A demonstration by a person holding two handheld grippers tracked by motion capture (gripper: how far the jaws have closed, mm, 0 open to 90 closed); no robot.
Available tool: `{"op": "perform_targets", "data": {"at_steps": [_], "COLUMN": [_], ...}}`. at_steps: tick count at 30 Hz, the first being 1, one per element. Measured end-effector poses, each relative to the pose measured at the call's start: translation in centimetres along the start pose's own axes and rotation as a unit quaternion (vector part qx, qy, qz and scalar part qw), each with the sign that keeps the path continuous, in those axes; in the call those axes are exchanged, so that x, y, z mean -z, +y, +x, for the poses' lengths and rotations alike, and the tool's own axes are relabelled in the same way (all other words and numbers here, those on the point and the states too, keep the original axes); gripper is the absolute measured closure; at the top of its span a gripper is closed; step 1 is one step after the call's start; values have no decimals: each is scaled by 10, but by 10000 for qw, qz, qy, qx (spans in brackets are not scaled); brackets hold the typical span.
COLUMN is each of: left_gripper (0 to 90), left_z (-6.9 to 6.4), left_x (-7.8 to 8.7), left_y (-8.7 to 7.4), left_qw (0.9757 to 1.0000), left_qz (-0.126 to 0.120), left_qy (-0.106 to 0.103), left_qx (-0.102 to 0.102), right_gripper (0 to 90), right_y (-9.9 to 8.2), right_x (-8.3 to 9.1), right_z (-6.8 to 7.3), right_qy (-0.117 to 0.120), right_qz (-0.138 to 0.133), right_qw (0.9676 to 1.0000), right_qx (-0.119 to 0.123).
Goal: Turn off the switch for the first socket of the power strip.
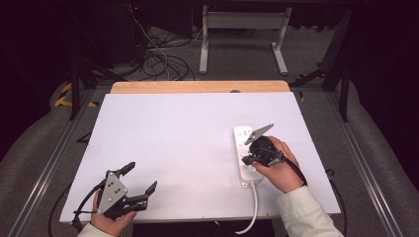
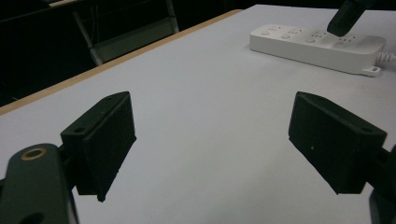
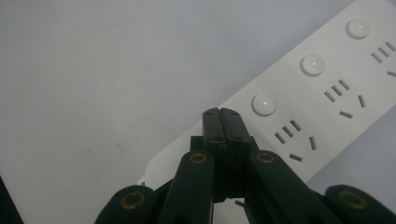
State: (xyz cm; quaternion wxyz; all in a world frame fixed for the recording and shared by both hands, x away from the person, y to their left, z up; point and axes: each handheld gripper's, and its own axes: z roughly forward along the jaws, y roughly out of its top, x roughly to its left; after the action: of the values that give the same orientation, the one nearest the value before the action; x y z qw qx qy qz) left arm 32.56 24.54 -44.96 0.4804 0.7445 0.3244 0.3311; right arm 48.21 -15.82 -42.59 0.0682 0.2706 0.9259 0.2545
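A white power strip (image 1: 241,136) lies on the right half of the white table (image 1: 188,143), its cable (image 1: 254,205) running off the front edge. My right gripper (image 1: 245,160) is shut with nothing between its jaws. It points down onto the strip. In the right gripper view the closed tips (image 3: 220,113) sit over the strip (image 3: 327,70), just beside the nearest round button (image 3: 264,104); I cannot tell if they touch it. My left gripper (image 1: 142,177) rests open near the front left edge. Its jaws (image 2: 217,140) stand wide apart over bare table, with the strip (image 2: 299,44) far ahead.
A wooden strip (image 1: 200,87) edges the table's far side. Beyond it are tangled floor cables (image 1: 160,59) and a white desk frame (image 1: 242,29). Metal rails (image 1: 47,163) run along both sides of the table.
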Motion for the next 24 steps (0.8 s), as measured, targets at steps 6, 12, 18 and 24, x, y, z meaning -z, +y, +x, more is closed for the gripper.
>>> {"op": "perform_targets", "data": {"at_steps": [6,12,18,24], "left_gripper": [149,149,149,149], "left_z": [0,0,0,0], "left_x": [0,0,0,0], "left_y": [0,0,0,0], "left_qw": [10000,10000,10000,10000], "left_qz": [-3,2,0,7], "left_qy": [0,-3,-3,-2], "left_qx": [-10,-15,-9,1], "right_gripper": [900,900,900,900], "right_y": [0,0,0,0], "right_x": [-3,-5,-7,-8], "right_z": [1,2,3,3], "right_qy": [15,37,33,12], "right_qz": [64,111,162,152], "right_qw": [10000,9999,9999,9999], "right_qx": [14,38,46,44]}}
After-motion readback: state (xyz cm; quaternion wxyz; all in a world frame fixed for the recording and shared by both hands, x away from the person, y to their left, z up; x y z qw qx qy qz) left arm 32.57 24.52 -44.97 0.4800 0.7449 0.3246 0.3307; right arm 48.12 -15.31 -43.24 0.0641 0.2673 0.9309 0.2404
